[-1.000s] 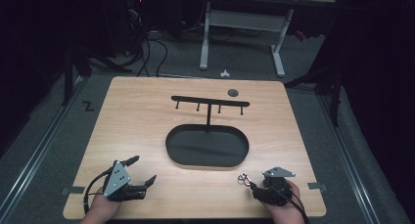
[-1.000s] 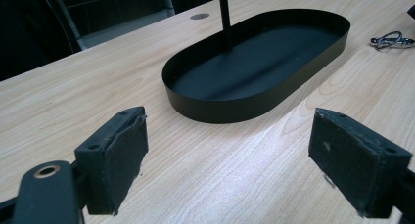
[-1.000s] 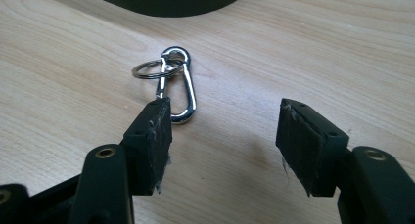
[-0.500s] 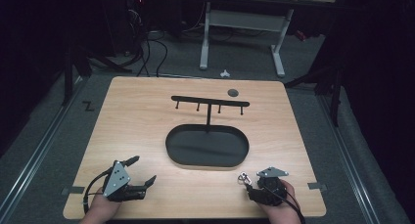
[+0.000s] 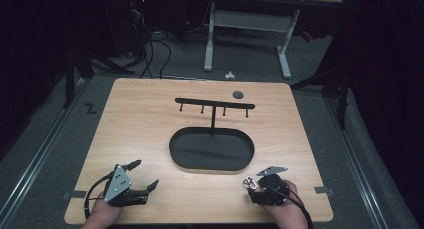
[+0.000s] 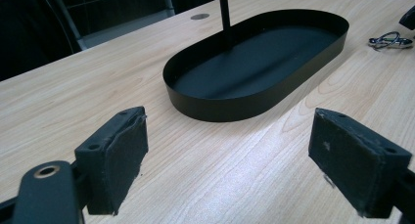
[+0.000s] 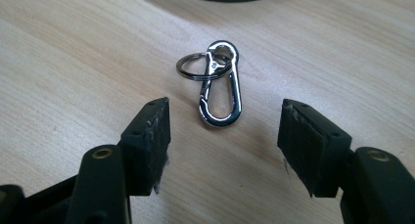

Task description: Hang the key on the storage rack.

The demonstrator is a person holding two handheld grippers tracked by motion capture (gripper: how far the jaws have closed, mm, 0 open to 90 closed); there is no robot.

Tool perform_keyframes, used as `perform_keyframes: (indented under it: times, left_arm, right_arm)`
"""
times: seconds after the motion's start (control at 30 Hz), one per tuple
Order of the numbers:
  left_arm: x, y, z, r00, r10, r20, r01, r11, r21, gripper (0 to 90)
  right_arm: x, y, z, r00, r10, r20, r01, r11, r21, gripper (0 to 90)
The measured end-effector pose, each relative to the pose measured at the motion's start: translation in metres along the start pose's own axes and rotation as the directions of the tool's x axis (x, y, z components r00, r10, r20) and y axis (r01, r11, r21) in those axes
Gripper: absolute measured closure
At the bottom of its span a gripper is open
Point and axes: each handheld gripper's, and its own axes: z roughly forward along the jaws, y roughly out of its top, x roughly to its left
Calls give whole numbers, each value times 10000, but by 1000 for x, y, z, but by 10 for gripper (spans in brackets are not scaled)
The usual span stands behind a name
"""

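A silver carabiner clip with a key ring (image 7: 219, 84) lies flat on the wooden table, just ahead of my right gripper (image 7: 224, 128), whose jaws stand open on either side of it without touching. From above, the clip (image 5: 247, 181) sits at the front right beside my right gripper (image 5: 251, 186). My left gripper (image 5: 145, 175) rests open at the front left with nothing between its jaws. A black oval tray (image 5: 175, 151) with an upright T-shaped hook rack (image 5: 215, 105) stands mid-table. In the left gripper view (image 6: 227, 153) the tray (image 6: 220, 106) and the clip (image 6: 389, 39) lie ahead.
The wooden table (image 5: 140, 124) has a small grey round cap (image 5: 238, 94) near its far edge. Beyond the table stand a white desk frame (image 5: 245, 24) and cables on the dark floor. Bare wood lies around the tray.
My right gripper has shifted slightly down and left, closer to the clip. The left gripper has stayed in place.
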Motion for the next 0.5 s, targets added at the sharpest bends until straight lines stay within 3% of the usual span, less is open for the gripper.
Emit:
perform_keyframes:
  times: [0.17, 0.3, 0.5]
  left_arm:
    - [0, 0, 0, 10000, 38, -9, -38, 10000, -57, 152]
    - [1, 1, -1, 10000, -1, -48, 0, 9999, -105, 151]
    - [2, 1, -2, 10000, -50, -77, 48, 9998, -179, 151]
  right_arm:
    - [-2, 6, 0, 9997, -5, -260, 18, 9987, 509, 360]
    - [-6, 13, -2, 9998, 111, -176, -99, 9976, 682, 322]
    - [-9, 21, -4, 9997, -84, -238, 110, 9940, 1092, 318]
